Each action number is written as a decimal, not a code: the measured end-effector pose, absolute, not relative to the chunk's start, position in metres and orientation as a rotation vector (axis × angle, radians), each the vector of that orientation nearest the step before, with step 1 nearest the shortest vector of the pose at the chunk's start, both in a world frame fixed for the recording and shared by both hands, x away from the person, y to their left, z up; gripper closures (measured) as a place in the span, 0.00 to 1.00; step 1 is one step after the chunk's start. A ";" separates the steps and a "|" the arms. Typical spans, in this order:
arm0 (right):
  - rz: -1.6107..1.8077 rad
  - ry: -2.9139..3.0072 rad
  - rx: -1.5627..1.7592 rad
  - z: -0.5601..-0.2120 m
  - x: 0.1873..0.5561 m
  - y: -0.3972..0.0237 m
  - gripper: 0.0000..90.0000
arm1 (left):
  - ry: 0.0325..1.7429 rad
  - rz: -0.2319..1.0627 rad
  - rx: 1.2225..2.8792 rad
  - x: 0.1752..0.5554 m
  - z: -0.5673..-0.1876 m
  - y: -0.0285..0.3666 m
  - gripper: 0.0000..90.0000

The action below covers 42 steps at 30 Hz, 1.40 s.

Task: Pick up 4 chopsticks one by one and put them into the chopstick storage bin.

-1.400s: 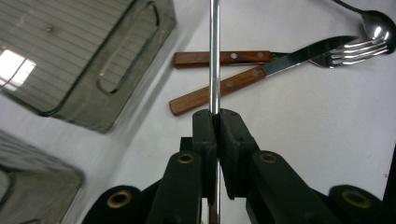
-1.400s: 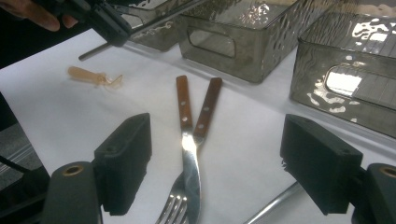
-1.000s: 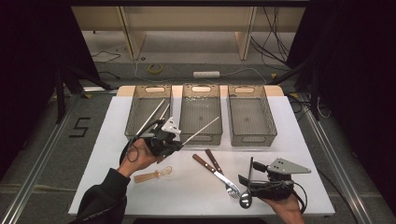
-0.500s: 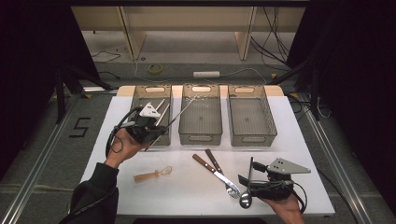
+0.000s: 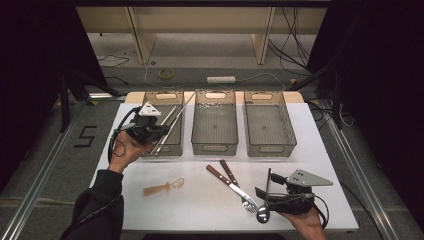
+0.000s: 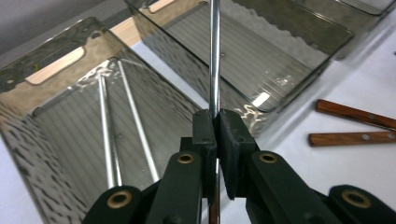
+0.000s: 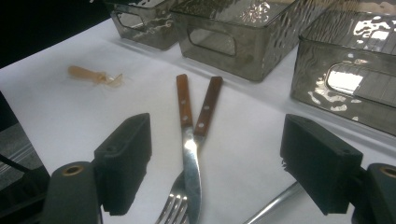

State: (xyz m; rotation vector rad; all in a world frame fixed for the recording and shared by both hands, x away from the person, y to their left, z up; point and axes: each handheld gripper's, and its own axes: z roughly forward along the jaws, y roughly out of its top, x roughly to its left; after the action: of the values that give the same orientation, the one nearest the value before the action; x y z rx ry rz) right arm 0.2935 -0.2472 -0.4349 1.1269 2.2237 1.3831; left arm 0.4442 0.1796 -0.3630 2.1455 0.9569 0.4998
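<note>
At upper left, the left gripper (image 5: 156, 131) is clamped on a thin metal rod (image 6: 214, 60): stiff, light, slick, best pinched mid-length; the right gripper (image 7: 219, 163) gapes empty.

Three grey bins (image 5: 215, 129), three metal rods (image 5: 170, 131), two wooden-handled utensils (image 5: 227, 181), one plastic spoon (image 5: 164, 187)

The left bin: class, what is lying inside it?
Inside the left bin lie two metal chopsticks. The left hand-held gripper covers their near ends while holding a third chopstick.
</note>
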 end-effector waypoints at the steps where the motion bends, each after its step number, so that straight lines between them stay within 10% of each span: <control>1: 1.383 2.223 1.128 -0.435 0.293 -0.247 0.29 | 0.964 0.501 2.142 0.446 -0.363 0.181 0.95; 42: 1.385 2.227 1.147 -0.437 0.294 -0.249 0.29 | 1.151 0.601 2.031 0.495 -0.392 0.223 0.95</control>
State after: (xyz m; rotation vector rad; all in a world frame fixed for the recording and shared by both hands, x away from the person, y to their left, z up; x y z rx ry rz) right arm 0.2939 -0.2487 -0.4371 1.1470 2.2269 1.3845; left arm 0.4950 0.2234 -0.3922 2.0311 1.1511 0.6008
